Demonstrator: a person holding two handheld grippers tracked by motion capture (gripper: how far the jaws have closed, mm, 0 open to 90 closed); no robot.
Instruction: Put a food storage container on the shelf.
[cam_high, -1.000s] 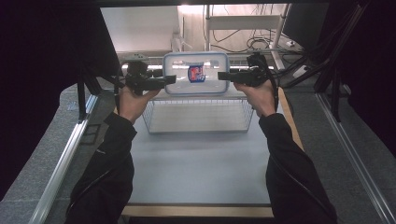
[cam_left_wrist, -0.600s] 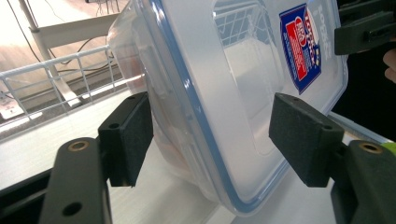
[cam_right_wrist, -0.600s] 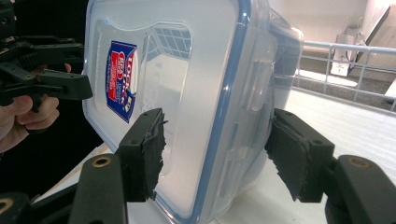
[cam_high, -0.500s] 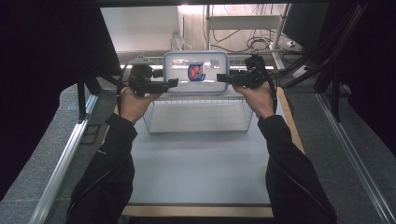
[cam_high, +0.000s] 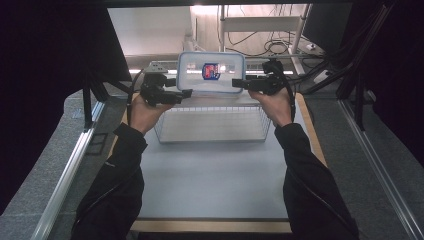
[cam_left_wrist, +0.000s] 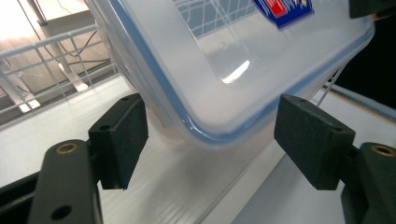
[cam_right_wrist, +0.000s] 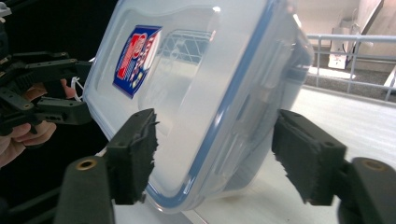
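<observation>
- Bench (cam_high: 210, 185): pale grey surface, bare in the near part, with the person's two sleeved forearms reaching over it from the near edge.
- Wire basket (cam_high: 212, 125): white, open-topped, standing mid-bench; nothing can be made out inside it.
- Left tongs (cam_high: 186, 93): jaws spread wide, one on either side of the container's rim, neither pad touching in the left gripper view.
- Right tongs (cam_high: 236, 82): likewise spread apart, straddling the opposite edge without contact in the right gripper view.
- Plastic container (cam_high: 211, 73): clear box with a blue-trimmed snap lid and a red-and-blue label (cam_high: 210, 71), tilted up just beyond the basket's far rim; it looks empty and its lid is on.
- Progress, as judged: both tongs are placed for a two-sided grasp, but no grip is made; closing, lifting and placing, likely into the basket, remain.
</observation>
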